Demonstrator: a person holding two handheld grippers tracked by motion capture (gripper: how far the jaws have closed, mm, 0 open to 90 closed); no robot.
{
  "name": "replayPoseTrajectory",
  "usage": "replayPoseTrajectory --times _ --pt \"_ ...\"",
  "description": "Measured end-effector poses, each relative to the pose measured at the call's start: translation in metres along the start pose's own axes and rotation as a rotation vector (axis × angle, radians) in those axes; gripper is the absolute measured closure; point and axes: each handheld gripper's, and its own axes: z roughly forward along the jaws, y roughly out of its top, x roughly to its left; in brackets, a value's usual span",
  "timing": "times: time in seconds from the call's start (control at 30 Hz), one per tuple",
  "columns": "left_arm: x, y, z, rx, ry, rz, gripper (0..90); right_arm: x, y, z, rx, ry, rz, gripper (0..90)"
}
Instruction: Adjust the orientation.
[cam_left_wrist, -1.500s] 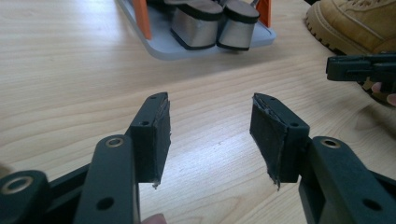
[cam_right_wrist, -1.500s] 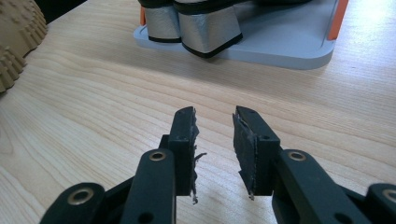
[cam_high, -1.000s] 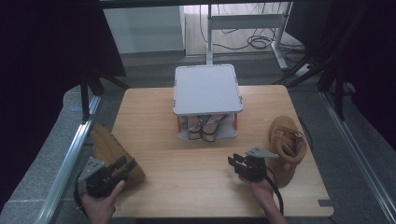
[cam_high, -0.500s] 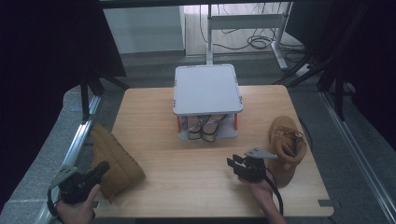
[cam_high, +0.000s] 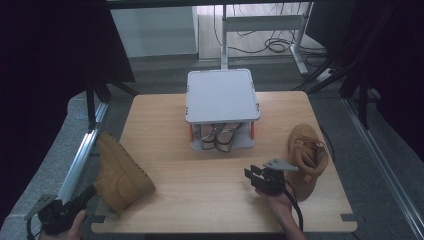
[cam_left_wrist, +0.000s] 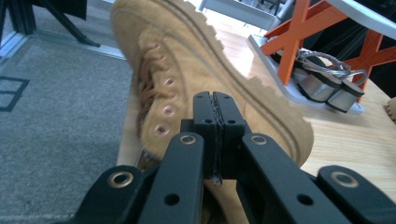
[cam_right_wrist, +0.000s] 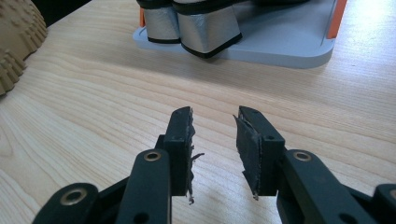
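L hand-held gripper (cam_left_wrist: 215, 109): jaws just pressed together, empty, by tan boot (cam_high: 118, 172).
R hand-held gripper (cam_right_wrist: 214, 125): spread, low over wooden table (cam_high: 210, 195).

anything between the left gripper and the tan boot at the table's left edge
Nothing visible. The left gripper, jaws shut with nothing between them, sits right behind the tan boot, with only open space between them in the left gripper view.

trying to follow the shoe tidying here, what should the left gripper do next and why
Probably open the left gripper and ease it forward onto the tan boot. Its jaws have just closed and meet with nothing between them. The boot lies on its side at the table's left edge, just ahead of the jaws. The right gripper is open and empty over bare wood.
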Motion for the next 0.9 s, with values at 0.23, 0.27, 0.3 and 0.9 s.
replayPoseTrajectory --times 0.23,0.27,0.3,0.9 --pt "0.005 -0.019 -0.009 0.034 0.02 0.002 89.1 0.002 0.001 0.005 0.002 0.007 -0.003 66.0" --pt "0.006 -0.022 -0.009 0.042 0.023 -0.001 89.2 0.002 0.002 0.006 0.005 0.012 -0.008 66.0" --pt "0.007 -0.027 -0.006 0.071 0.025 -0.002 89.2 0.003 0.002 0.007 0.006 0.012 -0.01 66.0" --pt "-0.001 -0.037 0.026 0.17 -0.025 0.004 89.2 0.004 0.0 0.007 -0.003 -0.005 -0.008 66.0"
